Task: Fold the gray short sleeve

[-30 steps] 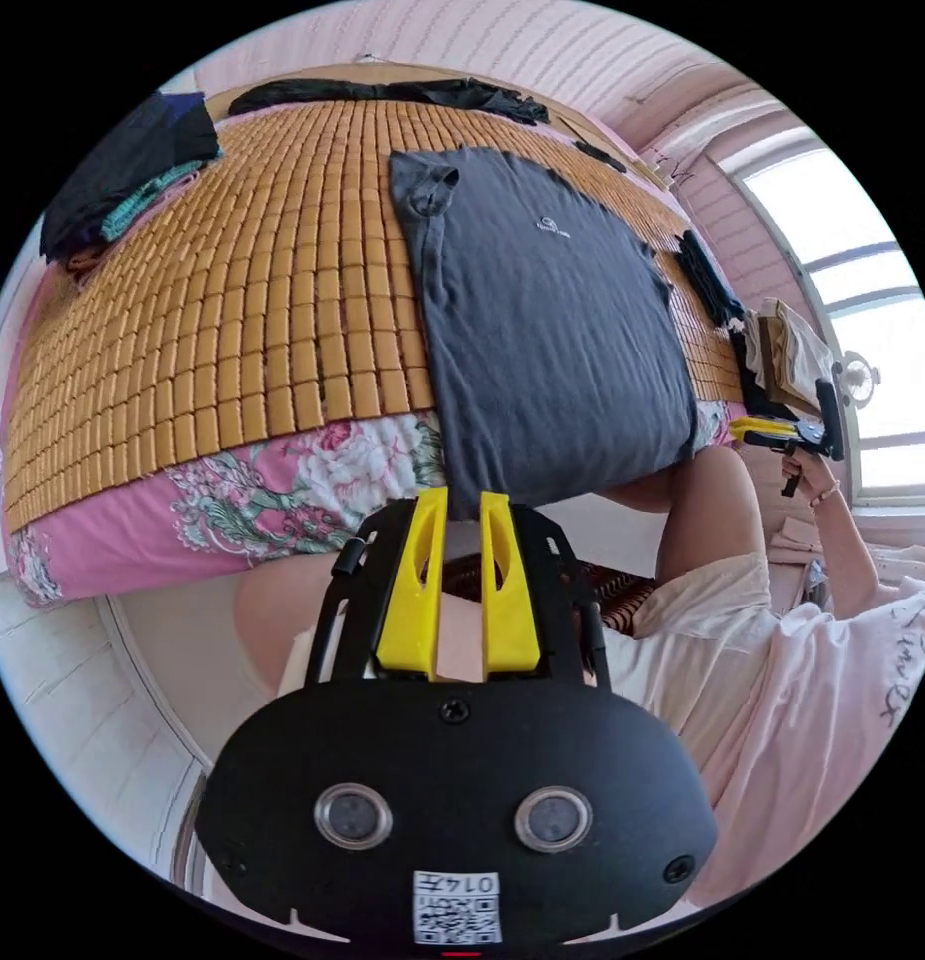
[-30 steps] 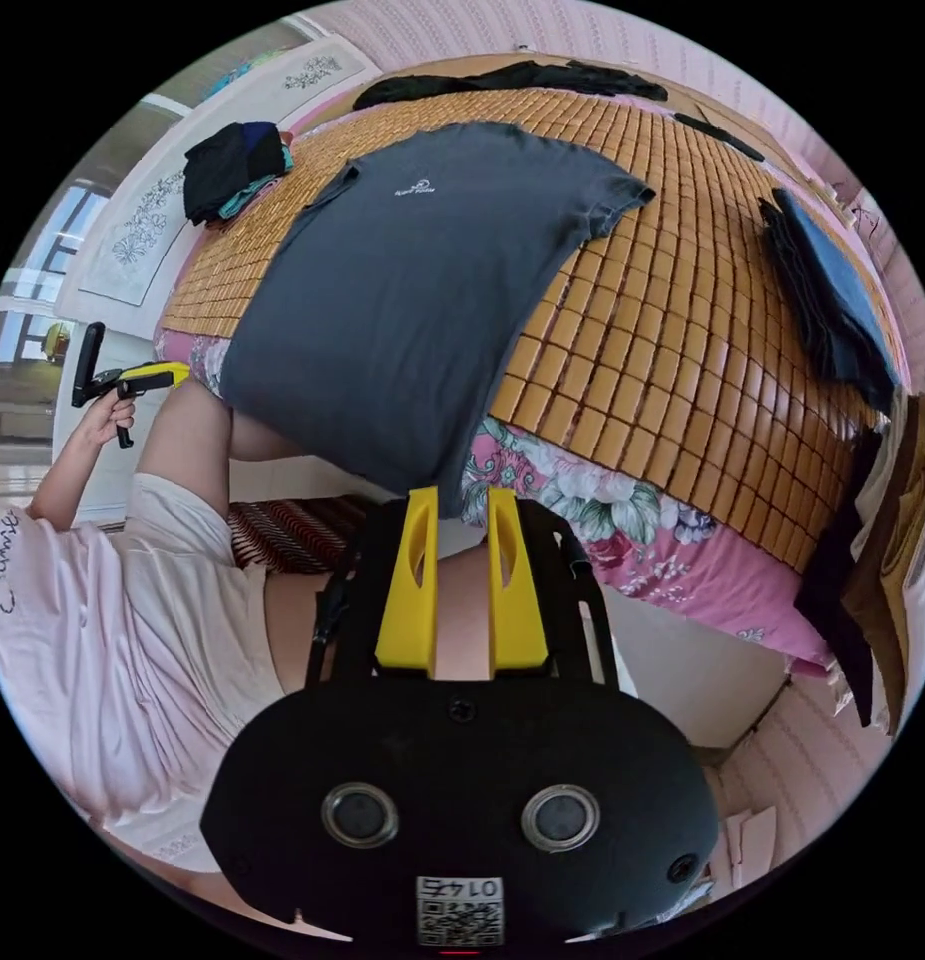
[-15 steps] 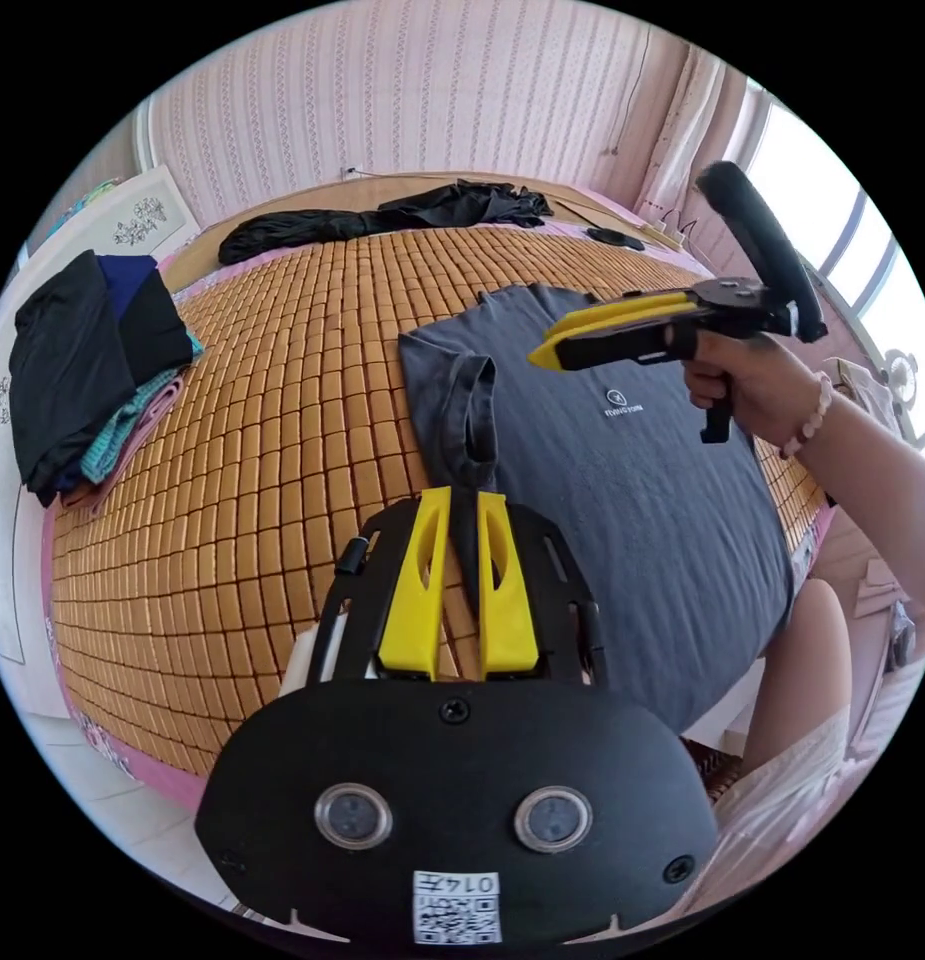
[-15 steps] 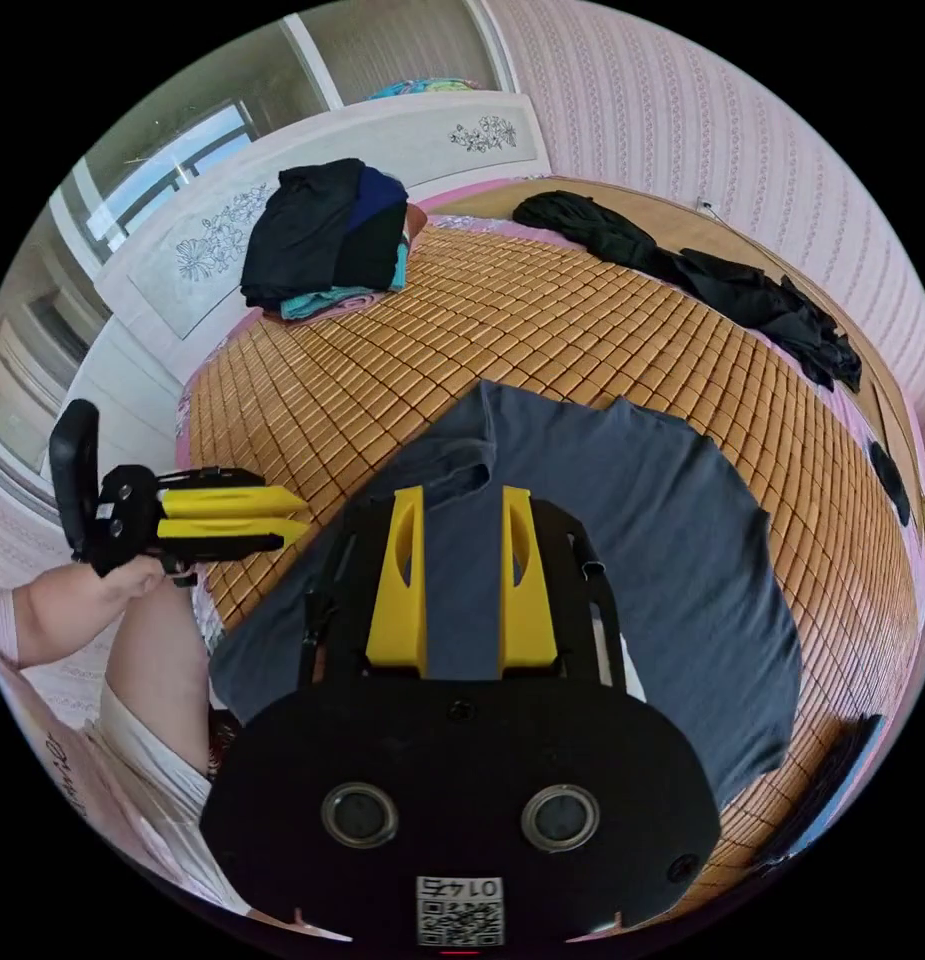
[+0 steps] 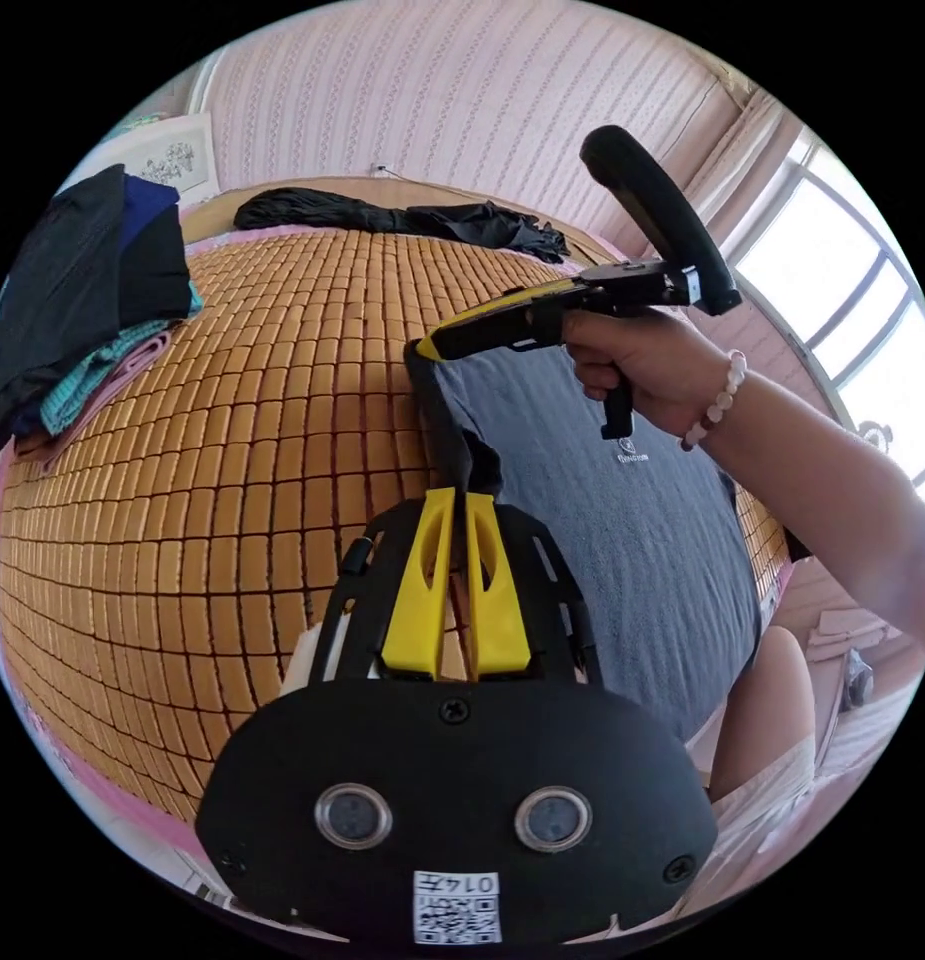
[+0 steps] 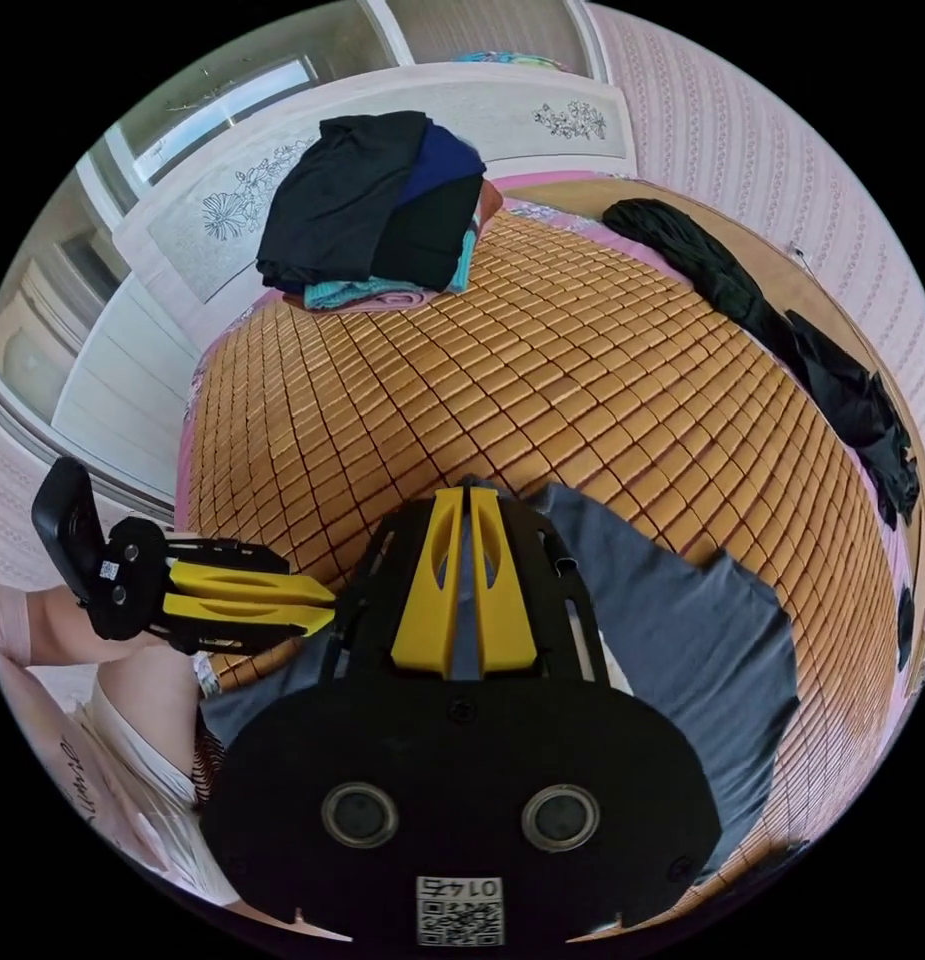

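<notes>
In the left gripper view, your left tongs (image 5: 465,500) are clenched on a raised fold of the gray short sleeve (image 5: 622,540), at the edge that meets the bamboo mat (image 5: 232,450). The shirt lies spread on the bed, its hem end running toward your knee. Your right tongs (image 5: 427,347) reach in from the right hand (image 5: 637,365) and appear to pinch the same edge farther up. By the look of it, the first side fold is only beginning; the other side and the crosswise folds remain.

In the right gripper view, the right tongs sit closed on the shirt's edge, with the left tongs nearby at the left. The black housing (image 6: 462,790) covers much of the shirt, and the sleeve itself is hard to make out.
</notes>
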{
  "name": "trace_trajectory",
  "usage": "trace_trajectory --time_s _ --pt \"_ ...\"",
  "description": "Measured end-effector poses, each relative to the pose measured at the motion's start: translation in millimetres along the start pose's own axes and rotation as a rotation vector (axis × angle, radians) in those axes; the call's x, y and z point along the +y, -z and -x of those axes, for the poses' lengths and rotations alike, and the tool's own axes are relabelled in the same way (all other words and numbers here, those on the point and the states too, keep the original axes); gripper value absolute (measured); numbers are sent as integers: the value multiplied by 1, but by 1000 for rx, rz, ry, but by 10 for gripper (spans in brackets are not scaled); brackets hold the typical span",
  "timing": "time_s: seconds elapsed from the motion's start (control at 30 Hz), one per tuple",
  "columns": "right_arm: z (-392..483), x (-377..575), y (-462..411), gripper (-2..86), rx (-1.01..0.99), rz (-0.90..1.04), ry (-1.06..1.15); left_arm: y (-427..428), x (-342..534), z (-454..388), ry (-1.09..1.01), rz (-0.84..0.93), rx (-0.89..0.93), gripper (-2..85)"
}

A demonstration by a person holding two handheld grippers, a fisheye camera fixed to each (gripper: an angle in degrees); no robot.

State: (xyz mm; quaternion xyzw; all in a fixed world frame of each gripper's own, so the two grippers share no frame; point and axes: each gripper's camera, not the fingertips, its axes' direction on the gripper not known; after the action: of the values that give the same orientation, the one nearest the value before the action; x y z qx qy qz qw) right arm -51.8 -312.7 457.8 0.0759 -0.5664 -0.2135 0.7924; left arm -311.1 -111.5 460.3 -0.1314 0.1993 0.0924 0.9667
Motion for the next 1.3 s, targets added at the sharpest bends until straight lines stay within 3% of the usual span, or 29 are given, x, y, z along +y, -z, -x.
trace_trajectory --time_s 0.27,0.47,0.6,0.8,0.93,1.2,1.3 --pt "21 -14 -56 22 46 131 34 -10 19 23 106 73 -39 -9" --pt "10 34 30 56 -4 -213 6 11 30 19 103 15 -13 -7" --pt "-14 148 88 60 62 -321 -117 27 32 -4 -7 -22 30 2" --pt "-82 341 123 54 412 -80 -463 17 28 -22 -64 14 29 42" --pt "-114 421 145 36 466 -17 -647 6 25 -26 -17 19 14 45" --pt "-126 444 131 17 469 -1 -643 -29 20 -20 104 85 -157 3" --pt "-123 450 132 19 464 -28 -643 -31 29 -14 135 71 -133 -7"
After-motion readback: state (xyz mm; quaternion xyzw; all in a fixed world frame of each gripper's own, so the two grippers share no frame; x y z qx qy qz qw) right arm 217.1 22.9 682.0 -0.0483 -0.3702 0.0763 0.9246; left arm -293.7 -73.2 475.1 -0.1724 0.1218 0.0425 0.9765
